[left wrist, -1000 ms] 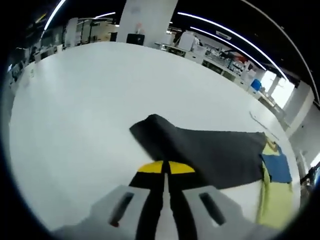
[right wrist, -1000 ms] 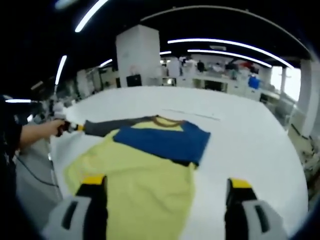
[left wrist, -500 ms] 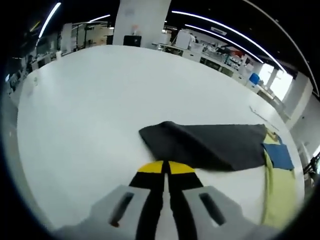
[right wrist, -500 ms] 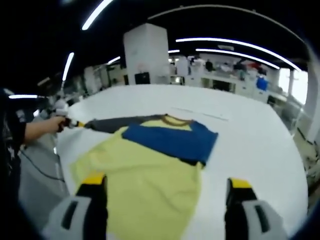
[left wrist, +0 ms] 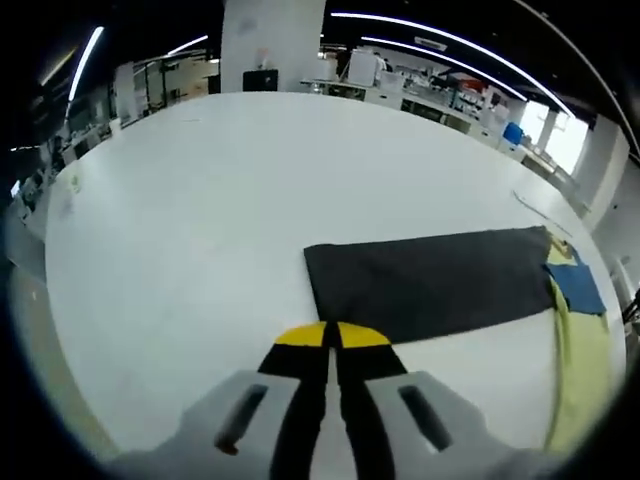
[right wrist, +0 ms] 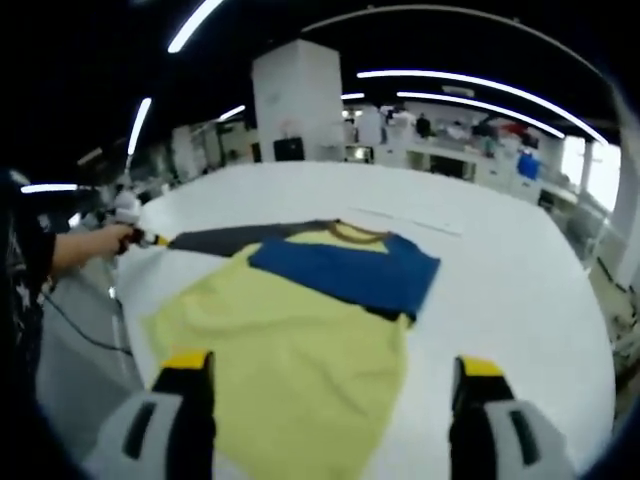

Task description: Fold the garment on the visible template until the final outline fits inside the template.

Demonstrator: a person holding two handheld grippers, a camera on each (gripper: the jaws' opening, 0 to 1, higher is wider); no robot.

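Observation:
The garment lies on a white table (right wrist: pixel 520 290): a yellow body (right wrist: pixel 290 350), a blue part (right wrist: pixel 345 270) folded across its upper half, and a dark grey sleeve (left wrist: pixel 430 285) stretched out flat to the side. My left gripper (left wrist: pixel 331 335) is shut, with the near corner of the sleeve's cuff at its yellow tips. In the right gripper view a hand holds that left gripper (right wrist: pixel 150 238) at the end of the grey sleeve (right wrist: pixel 240 236). My right gripper (right wrist: pixel 330 372) stands open above the yellow body's near hem, nothing between its jaws.
A thin line (right wrist: pixel 400 222) is marked on the table just beyond the collar. The table's near left edge (right wrist: pixel 125 330) drops to the floor, where a cable trails. A white pillar (right wrist: pixel 295 105) and workbenches stand far behind.
The grey sleeve, bunched and raised at its end a second ago, now lies flat and straight. The left gripper has drawn outward, away from the body. The right gripper has hardly moved.

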